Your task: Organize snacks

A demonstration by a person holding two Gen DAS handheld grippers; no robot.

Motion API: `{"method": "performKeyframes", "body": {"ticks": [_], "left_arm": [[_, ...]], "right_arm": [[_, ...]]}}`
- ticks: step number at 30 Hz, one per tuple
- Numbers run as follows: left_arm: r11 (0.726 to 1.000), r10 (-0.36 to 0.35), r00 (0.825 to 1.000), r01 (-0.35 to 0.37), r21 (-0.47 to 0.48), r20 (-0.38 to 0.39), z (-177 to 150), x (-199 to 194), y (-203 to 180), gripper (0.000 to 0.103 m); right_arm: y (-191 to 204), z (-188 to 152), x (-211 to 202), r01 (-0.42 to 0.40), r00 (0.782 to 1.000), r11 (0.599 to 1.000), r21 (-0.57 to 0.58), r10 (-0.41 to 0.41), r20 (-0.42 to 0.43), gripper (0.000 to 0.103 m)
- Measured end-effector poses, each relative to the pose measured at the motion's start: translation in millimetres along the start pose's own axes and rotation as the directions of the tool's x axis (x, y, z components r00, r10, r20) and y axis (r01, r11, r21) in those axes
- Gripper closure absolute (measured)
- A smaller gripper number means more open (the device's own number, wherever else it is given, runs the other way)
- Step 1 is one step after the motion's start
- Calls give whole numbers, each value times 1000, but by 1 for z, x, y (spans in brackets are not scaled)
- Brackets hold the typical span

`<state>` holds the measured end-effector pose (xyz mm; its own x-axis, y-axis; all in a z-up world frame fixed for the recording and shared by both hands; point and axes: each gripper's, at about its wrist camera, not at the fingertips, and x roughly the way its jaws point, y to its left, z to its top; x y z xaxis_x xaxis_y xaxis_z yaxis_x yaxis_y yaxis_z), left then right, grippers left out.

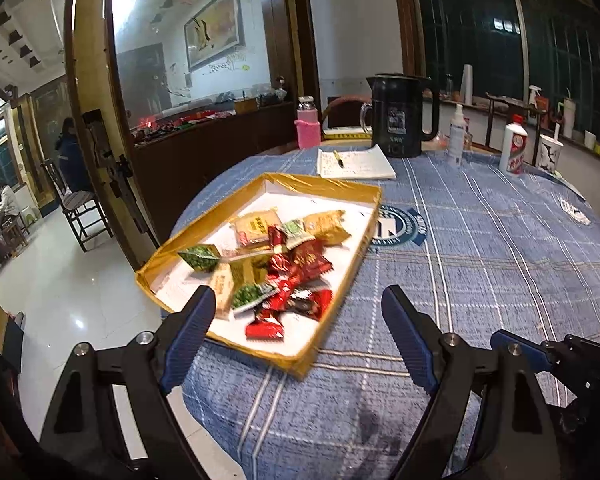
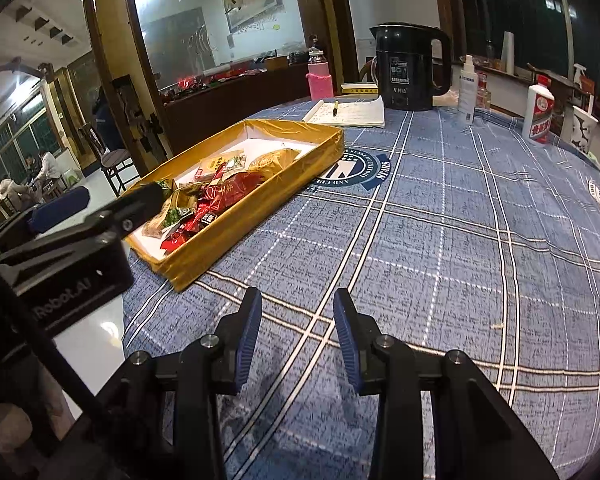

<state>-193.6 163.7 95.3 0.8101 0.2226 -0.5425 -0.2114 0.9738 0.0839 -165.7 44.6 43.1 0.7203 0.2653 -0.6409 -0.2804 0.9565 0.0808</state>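
Ribbed blue pads line both black tongs. Left tongs (image 1: pixel 298 312) spread wide, released, nothing between them, hovering at the near end of the tray (image 1: pixel 172 246). Right tongs (image 2: pixel 297 310) part-open and empty over bare cloth, well apart from the tray. Desk (image 2: pixel 440 240) is round, under a blue woven plaid cloth. Tray: shallow gold-sided rectangle, white floor, at the desk's left edge. Snacks (image 1: pixel 284 268) heaped inside: crinkly foil packets, red, green, gold.

Shallow gold box (image 1: pixel 342 276) with white floor, red, green, tan wrapped snacks (image 1: pixel 284 268) heaped inside
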Motion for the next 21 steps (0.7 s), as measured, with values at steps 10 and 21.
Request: {"method": "performKeyframes", "body": {"ticks": [10,21], "left_arm": [[1000,-19,1000,19,16,-12,-6,-5,-8,18],[1000,-4,999,5,-30,39,-10,-9,4,18]], "right_arm": [[-2,-5,-7,6,1000,1000,20,-6,5,64],[10,-7,-4,18,1000,1000,-8,-18,5,64]]}}
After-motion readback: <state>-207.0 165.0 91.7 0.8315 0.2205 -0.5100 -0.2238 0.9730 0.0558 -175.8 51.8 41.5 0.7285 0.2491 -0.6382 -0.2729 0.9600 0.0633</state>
